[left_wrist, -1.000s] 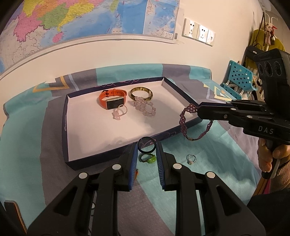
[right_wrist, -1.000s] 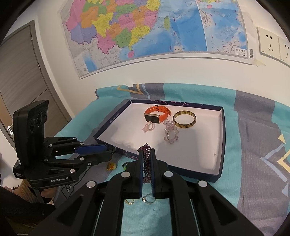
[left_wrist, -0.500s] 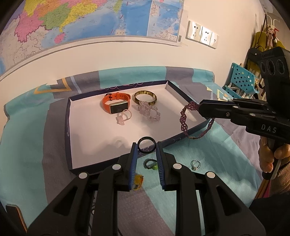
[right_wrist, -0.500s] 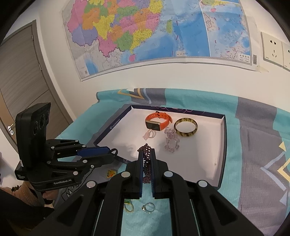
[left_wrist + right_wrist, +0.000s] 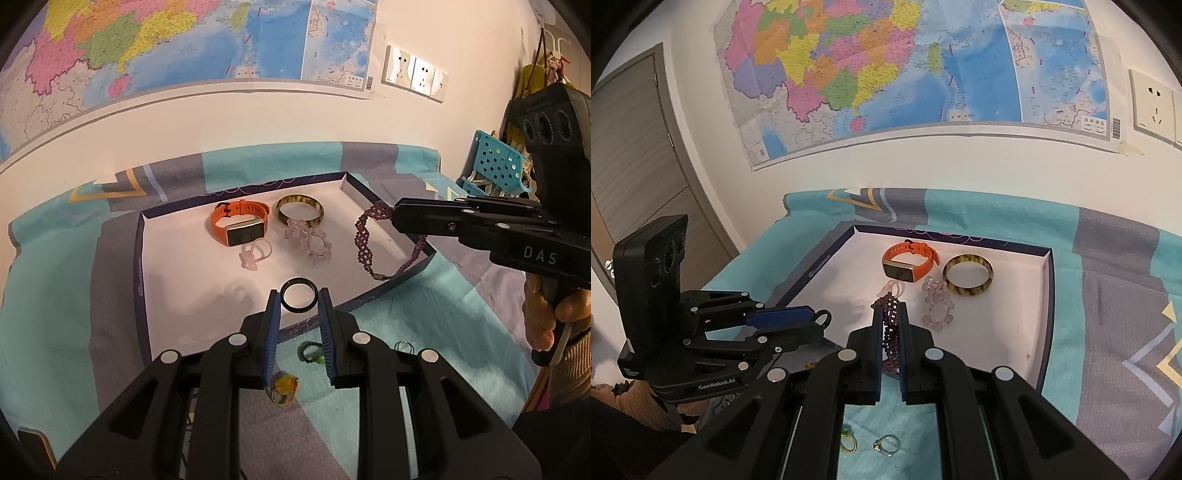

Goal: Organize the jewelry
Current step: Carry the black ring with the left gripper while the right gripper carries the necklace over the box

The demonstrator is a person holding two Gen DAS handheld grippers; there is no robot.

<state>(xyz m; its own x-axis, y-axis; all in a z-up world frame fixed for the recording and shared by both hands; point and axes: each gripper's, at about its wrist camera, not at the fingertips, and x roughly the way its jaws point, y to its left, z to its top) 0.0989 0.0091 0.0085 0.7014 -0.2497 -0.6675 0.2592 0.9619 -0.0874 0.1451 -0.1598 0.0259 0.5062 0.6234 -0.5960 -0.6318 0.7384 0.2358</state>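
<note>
**A:** What had just changed around the tray (image 5: 146, 280)?

**B:** Both held pieces had moved in over it. A second earlier the black ring (image 5: 298, 296), pinched at the tips of the left gripper (image 5: 297, 308), sat at the tray's near wall; now it hung above the white floor just inside that wall. The purple beaded bracelet (image 5: 364, 236), clamped in the closed right gripper (image 5: 891, 334), had dangled outside the tray's right wall; now its loop hung over the tray's right side.

**A:** What already lay inside?

**B:** An orange watch (image 5: 239, 226), an amber bangle (image 5: 300, 210) and two pale pink bead pieces near the tray's far wall.

**A:** And the meaning for the task?

**B:** Probably both pieces were ready to be lowered and released. A green ring (image 5: 309, 352), a yellow one (image 5: 282, 386) and a silver one (image 5: 886, 443) remained on the cloth outside the tray's near wall.
</note>
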